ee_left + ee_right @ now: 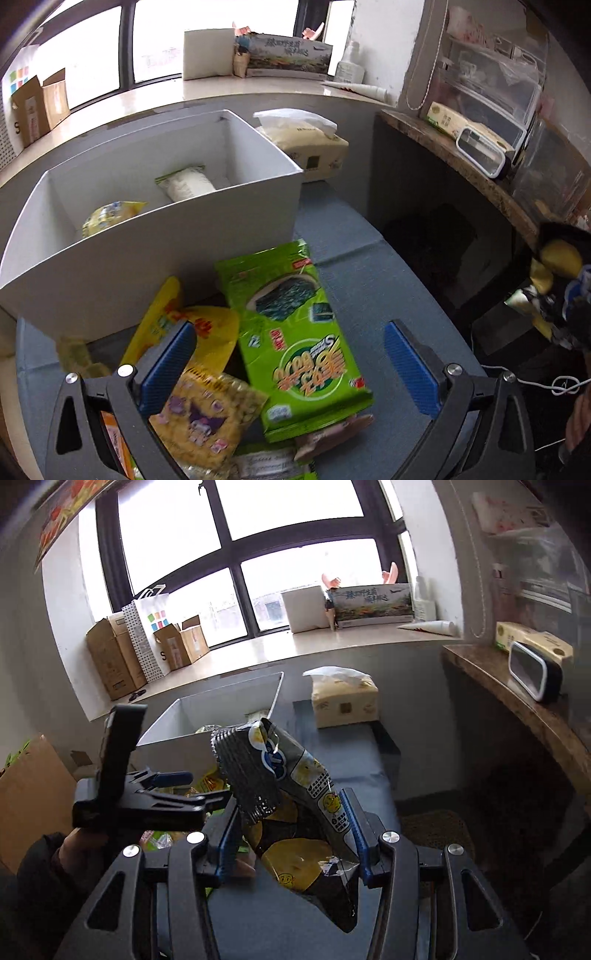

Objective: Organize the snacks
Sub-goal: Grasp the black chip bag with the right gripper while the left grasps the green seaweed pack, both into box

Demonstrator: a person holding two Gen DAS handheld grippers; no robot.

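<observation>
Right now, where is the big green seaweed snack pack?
In the left wrist view, the green seaweed pack lies on the grey table, between the open left gripper's fingers, just in front of the white bin, beside yellow snack bags.

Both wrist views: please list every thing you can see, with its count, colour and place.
white rectangular storage box: one, white, on the grey table behind the snack pile
snack packets inside the box: two, one yellow, one white-green
green foil seaweed packet: one, green, top of the pile
yellow snack bags: at least two, under and beside the seaweed packet
beige tissue pack: one, right of the box
brown cardboard boxes: several, on the windowsill
black-and-yellow chip bag: one, in the right tool
left tool: open, above the pile
right tool: shut on the chip bag
</observation>
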